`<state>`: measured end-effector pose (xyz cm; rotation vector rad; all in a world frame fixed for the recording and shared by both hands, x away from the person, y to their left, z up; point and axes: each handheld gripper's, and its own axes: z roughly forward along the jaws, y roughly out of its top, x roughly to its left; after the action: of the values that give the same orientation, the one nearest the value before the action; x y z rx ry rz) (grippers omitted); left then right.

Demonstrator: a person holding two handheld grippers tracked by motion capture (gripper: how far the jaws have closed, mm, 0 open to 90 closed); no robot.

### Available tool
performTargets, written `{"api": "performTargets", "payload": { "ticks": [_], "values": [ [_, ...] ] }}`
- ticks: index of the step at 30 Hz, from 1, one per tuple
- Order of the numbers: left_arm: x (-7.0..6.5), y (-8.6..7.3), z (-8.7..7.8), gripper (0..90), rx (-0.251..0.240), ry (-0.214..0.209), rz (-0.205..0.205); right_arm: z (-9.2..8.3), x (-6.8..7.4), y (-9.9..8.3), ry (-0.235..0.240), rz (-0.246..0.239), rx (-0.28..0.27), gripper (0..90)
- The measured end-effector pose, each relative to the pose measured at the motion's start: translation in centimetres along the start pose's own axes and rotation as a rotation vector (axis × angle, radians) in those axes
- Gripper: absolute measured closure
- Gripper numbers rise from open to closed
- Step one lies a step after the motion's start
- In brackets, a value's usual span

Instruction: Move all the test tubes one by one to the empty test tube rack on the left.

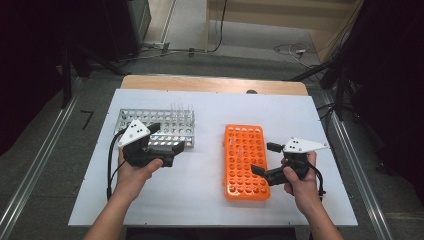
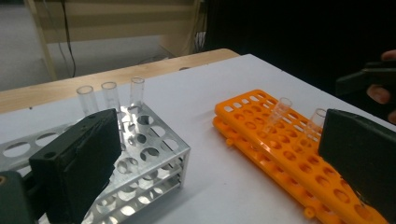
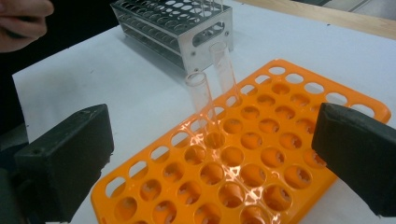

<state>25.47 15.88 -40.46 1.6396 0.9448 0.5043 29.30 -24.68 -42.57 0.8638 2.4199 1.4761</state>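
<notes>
right claw [image 1: 266, 159] wide, empty, at orange rack's right edge | left claw [image 1: 165, 137] wide, empty, over metal rack's near side | orange rack [image 1: 244, 161] mid-tabletop [image 1: 210, 200]: two clear tubes [image 3: 205, 105] leaning | metal rack [image 1: 159, 127] toward left edge: three tubes [image 2: 112, 95] upright at far corner

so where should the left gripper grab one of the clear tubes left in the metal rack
Take a clear tube by the bare upper part that sticks out above the metal rack, just under the rim. It stands upright in its hole, so probably come from above with the left gripper open, one pad on each side, and lift straight up. The tubes stand in a close row, so approach across the row.
</notes>
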Motion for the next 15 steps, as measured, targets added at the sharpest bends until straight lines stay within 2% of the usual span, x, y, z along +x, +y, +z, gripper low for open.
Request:
{"api": "performTargets", "payload": {
  "ticks": [4, 8, 11, 14, 15],
  "values": [
    [-0.7, -0.8, -0.3, 0.0, 0.006, -0.008, 0.001, 0.9, -0.4, 0.7, 0.012, -0.003, 0.011, 0.0],
    [-1.1, -1.4, -0.5, 0.0, 0.005, -0.013, -0.002, 1.8, -0.8, 1.1, 0.005, 0.01, 0.014, 0.0],
    [-1.4, -2.0, -0.5, 0.0, 0.025, -0.026, -0.005, 2.5, -1.2, 1.1, 0.013, 0.015, 0.02, 0.0],
    [-1.6, -2.4, -0.5, 0.0, 0.027, -0.033, -0.007, 3.2, -1.5, 1.0, 0.03, 0.018, 0.022, 5.1],
    [-1.7, -2.5, -0.5, 0.0, 0.026, -0.035, -0.006, 3.4, -1.5, 0.9, 0.056, 0.017, 0.029, 5.8]
  ]
}}
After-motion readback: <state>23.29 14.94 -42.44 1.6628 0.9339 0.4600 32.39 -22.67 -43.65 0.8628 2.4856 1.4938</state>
